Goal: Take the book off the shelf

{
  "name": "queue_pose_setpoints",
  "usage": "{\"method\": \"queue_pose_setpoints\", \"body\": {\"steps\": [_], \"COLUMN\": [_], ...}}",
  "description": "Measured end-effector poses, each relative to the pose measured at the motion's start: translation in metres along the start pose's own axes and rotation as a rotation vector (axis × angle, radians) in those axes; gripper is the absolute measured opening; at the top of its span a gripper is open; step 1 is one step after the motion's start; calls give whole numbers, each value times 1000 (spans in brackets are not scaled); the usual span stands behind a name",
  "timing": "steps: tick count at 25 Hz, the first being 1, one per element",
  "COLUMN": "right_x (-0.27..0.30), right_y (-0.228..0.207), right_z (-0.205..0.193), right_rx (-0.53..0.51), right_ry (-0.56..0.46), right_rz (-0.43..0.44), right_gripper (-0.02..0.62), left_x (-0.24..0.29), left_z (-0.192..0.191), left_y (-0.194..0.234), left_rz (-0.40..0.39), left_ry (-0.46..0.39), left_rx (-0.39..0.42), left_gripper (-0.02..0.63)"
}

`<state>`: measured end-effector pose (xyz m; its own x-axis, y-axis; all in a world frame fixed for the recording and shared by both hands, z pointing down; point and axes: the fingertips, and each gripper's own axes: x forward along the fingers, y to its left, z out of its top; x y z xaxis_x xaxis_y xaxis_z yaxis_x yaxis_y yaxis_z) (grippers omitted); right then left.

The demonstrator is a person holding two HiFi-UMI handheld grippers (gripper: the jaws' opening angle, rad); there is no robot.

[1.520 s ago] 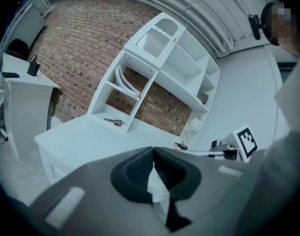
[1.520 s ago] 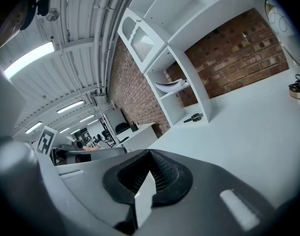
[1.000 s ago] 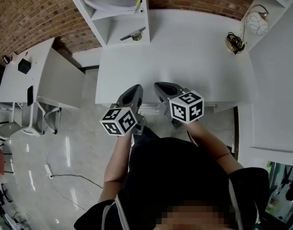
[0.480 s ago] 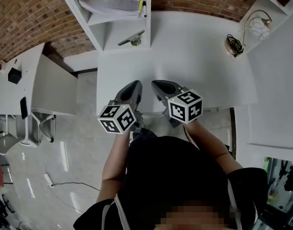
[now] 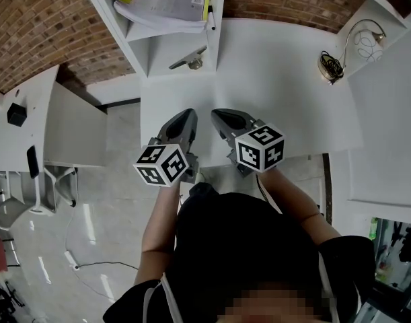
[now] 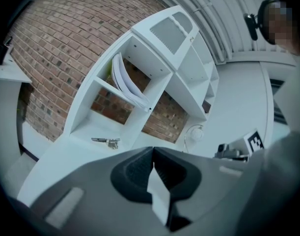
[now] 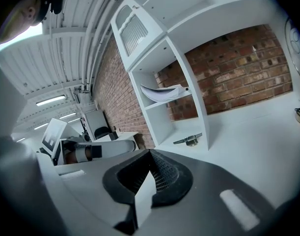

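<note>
Book (image 5: 166,5) up on the shelf (image 5: 218,39), lying flat in an open compartment, white pages sagging, a yellow corner showing at its far end. It sits well ahead of both claws and higher than them, nothing touching it.

Left claw (image 5: 187,115) is pressed together, tips meeting, nothing between them. It hangs over the near edge of the white surface (image 5: 279,93) and points toward the shelf; from its own view the book is above the tips and a little to their left.

Right claw (image 5: 217,114) is just beside it, also pressed together and empty. From its view the book is almost straight ahead and above the tips, and the left claw shows off to its left.

Small metal tool (image 5: 190,59) lies on the surface in the compartment below the book, between the claws and the book, closer to the left claw's line. Lamp (image 5: 356,42) stands far off to the right of the right claw, near the back of the surface. Brick wall (image 5: 50,19) runs behind the shelf.
</note>
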<state>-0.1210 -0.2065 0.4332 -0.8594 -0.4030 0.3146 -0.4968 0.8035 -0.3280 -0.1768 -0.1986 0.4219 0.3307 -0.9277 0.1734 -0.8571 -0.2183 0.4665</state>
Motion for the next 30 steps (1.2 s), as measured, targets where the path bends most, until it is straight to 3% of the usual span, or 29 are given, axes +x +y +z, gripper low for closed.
{"method": "queue_pose_setpoints", "body": {"steps": [19,30], "right_x": [75,81], "right_y": [7,2], "right_z": [55,94], "right_rx": [-30,-96], "right_ry": [-77,-127], "right_rz": [-85,-84], "right_gripper": [-8,-8], "left_x": [9,32], "left_z": [73,134], "left_y": [72,86], "left_rz": [-39,43], "left_ry": [-36,-204], "left_rx": [67,66], "left_gripper": [6,6]}}
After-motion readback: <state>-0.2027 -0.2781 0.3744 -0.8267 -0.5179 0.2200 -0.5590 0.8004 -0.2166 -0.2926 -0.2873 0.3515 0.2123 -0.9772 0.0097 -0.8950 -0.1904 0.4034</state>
